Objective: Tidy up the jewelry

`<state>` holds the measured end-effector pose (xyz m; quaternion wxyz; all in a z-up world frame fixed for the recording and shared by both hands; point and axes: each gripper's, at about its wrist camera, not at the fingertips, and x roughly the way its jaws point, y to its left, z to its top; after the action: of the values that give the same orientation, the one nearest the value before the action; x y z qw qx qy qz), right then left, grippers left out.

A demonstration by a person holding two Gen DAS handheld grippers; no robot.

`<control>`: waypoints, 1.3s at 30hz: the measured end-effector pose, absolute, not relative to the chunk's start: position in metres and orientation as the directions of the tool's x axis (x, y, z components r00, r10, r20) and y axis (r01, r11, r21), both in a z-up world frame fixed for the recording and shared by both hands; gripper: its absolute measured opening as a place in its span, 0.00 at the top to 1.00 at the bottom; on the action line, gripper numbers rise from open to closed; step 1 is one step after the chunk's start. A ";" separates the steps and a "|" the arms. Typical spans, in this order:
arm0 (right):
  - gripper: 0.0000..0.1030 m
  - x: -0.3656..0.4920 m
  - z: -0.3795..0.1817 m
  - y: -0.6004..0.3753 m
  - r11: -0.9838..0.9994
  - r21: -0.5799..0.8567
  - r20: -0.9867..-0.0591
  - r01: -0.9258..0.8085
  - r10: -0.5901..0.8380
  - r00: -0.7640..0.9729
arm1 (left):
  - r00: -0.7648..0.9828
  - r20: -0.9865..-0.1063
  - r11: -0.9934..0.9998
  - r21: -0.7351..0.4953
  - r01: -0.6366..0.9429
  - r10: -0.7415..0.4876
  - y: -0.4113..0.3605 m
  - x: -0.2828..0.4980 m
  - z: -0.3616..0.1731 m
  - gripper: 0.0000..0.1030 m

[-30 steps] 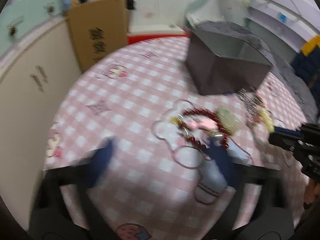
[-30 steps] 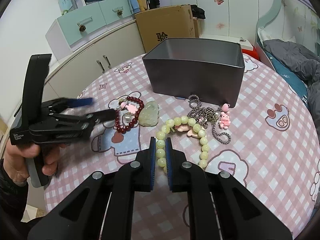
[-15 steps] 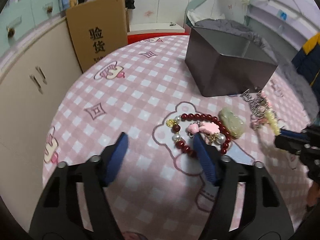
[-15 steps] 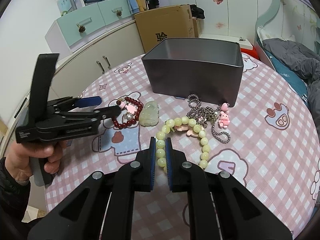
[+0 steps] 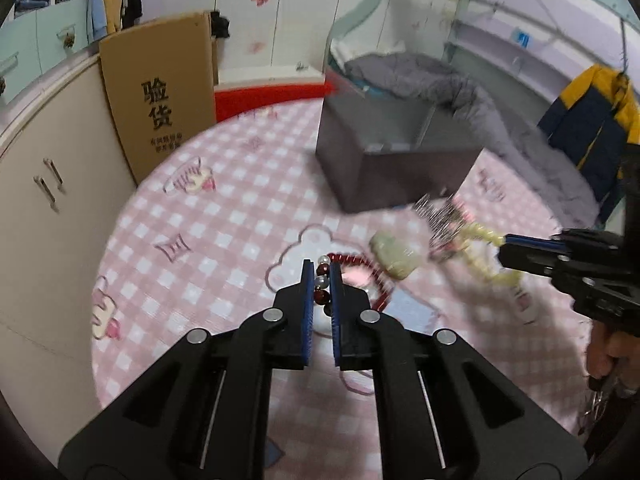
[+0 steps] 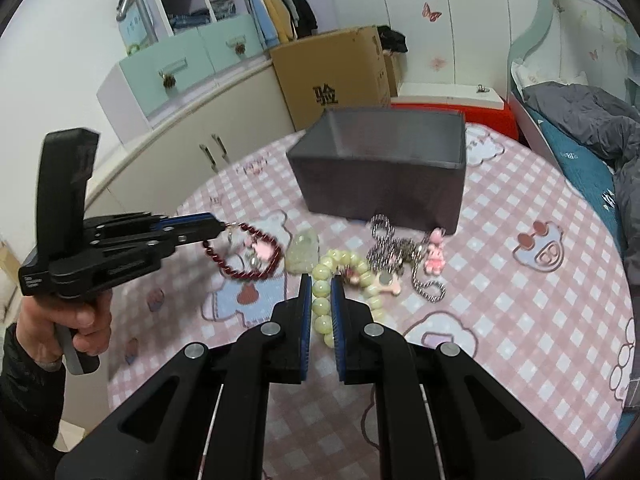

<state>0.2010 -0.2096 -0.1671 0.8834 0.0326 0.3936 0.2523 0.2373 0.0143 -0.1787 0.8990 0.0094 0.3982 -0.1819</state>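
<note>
Left hand-held gripper (image 5: 320, 280) is clamped on the red bracelet (image 6: 244, 256); right hand-held gripper (image 6: 321, 292) pinches the green bracelet (image 6: 340, 276). Nothing visibly sits in the box (image 6: 380, 172); everything remains.

Matt plastic, glossy beads, cloth and cardboard

The left gripper (image 5: 320, 280) is matt black plastic with bright metal screw heads and ribbed blue pads (image 5: 307, 312); the right gripper (image 6: 321, 300) looks the same. The dark red bracelet (image 6: 244, 256) has glossy, smooth beads with a few pearly ones. The pale green bead bracelet (image 6: 340, 280) looks smooth, with a soft sheen, and the green stone pendant (image 6: 303, 255) is waxy and translucent. The ball chain (image 6: 400, 256) is shiny metal. The grey box (image 6: 384, 184) has a matt, cloth-like face. The counter (image 6: 520, 320) wears a smooth pink checked cloth. The cardboard box (image 6: 332, 80) is matt brown paperboard.
</note>
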 end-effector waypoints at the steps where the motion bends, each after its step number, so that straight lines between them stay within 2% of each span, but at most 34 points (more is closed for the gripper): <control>1: 0.92 0.201 -0.162 -0.212 0.869 0.260 -0.669 -0.422 0.477 0.570 | 0.624 -0.709 0.931 -0.129 0.342 -0.328 0.015 0.235 -0.172 0.93; 8: 0.92 0.204 -0.133 -0.219 0.849 0.281 -0.611 -0.447 0.517 0.599 | 0.670 -0.633 0.908 -0.139 0.395 -0.388 0.015 0.227 -0.126 0.93; 19: 0.92 0.244 -0.067 -0.229 0.860 0.206 -0.519 -0.466 0.500 0.693 | 0.704 -0.524 0.862 -0.130 0.490 -0.480 -0.023 0.261 -0.065 0.93; 23: 0.92 0.272 -0.066 -0.228 0.876 0.191 -0.535 -0.442 0.470 0.702 | 0.690 -0.533 0.854 -0.130 0.505 -0.489 -0.044 0.293 -0.061 0.92; 25: 0.89 0.288 -0.075 -0.229 0.890 0.198 -0.564 -0.411 0.447 0.695 | 0.703 -0.549 0.874 -0.114 0.473 -0.452 -0.050 0.308 -0.065 0.92; 26: 0.77 0.296 -0.082 -0.232 0.900 0.205 -0.582 -0.385 0.428 0.691 | 0.703 -0.576 0.889 -0.099 0.448 -0.418 -0.055 0.320 -0.071 0.83; 27: 0.58 0.301 -0.085 -0.235 0.908 0.212 -0.592 -0.362 0.415 0.691 | 0.704 -0.591 0.900 -0.092 0.426 -0.394 -0.056 0.326 -0.075 0.50; 28: 0.44 0.305 -0.091 -0.240 0.917 0.227 -0.600 -0.328 0.397 0.695 | 0.712 -0.595 0.911 -0.086 0.404 -0.372 -0.056 0.328 -0.076 0.26; 29: 0.20 0.305 -0.094 -0.246 0.923 0.243 -0.596 -0.298 0.384 0.705 | 0.745 -0.566 0.924 -0.083 0.374 -0.353 -0.053 0.326 -0.077 0.06; 30: 0.11 0.303 -0.095 -0.251 0.927 0.251 -0.583 -0.278 0.374 0.721 | 0.769 -0.540 0.931 -0.082 0.355 -0.341 -0.049 0.323 -0.076 0.06; 31: 0.09 0.298 -0.096 -0.258 0.932 0.258 -0.568 -0.256 0.360 0.740 | 0.771 -0.545 0.935 -0.078 0.346 -0.330 -0.047 0.323 -0.078 0.06; 39: 0.08 0.277 -0.096 -0.279 0.945 0.273 -0.559 -0.178 0.307 0.770 | 0.802 -0.539 0.962 -0.062 0.268 -0.258 -0.022 0.303 -0.079 0.06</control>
<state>0.2771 -0.2792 -0.0965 0.9352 0.1027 0.3130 0.1296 0.3035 -0.0219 -0.0795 0.9491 0.0087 0.2828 -0.1384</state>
